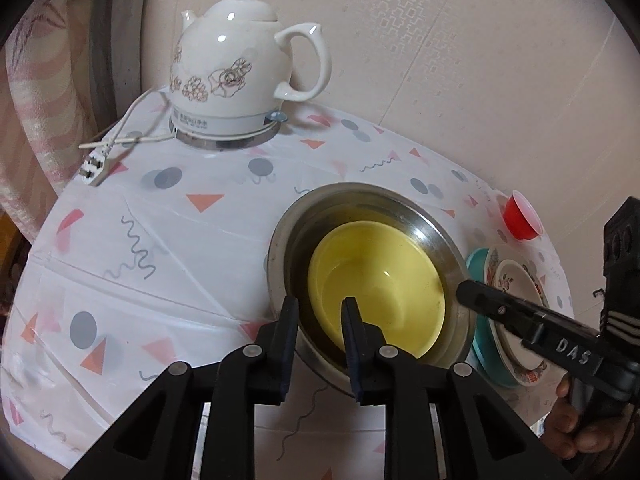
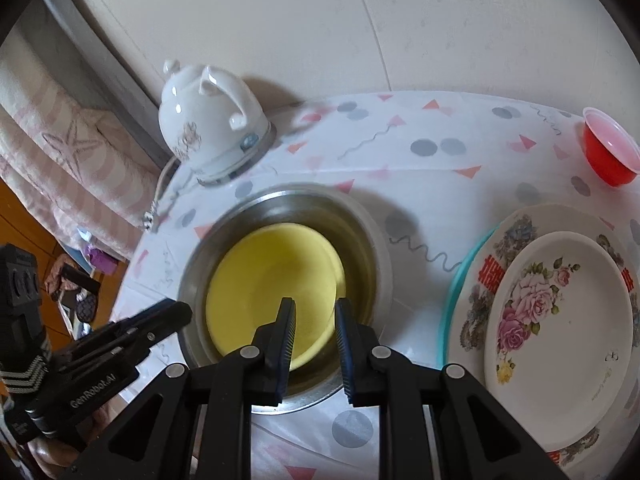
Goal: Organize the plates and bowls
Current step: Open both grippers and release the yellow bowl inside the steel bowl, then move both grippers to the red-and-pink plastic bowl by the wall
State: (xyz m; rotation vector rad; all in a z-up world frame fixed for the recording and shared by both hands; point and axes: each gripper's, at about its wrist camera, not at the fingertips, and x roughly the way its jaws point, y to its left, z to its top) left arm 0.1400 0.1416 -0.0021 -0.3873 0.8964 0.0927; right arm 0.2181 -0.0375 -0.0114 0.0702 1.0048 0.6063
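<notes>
surface (image 2: 420, 176): carries everything, wall behind
kettle (image 1: 240, 68): far left corner, on its base; cord and plug (image 1: 94, 168) to its left
metal bowl (image 2: 360, 216): middle of surface, near front
inner bowl (image 2: 272, 288): nested in metal bowl
plate stack (image 2: 560, 340): just right of metal bowl; small plate on larger plate on bottom plate
small cup (image 2: 608, 152): far right, behind plate stack
</notes>
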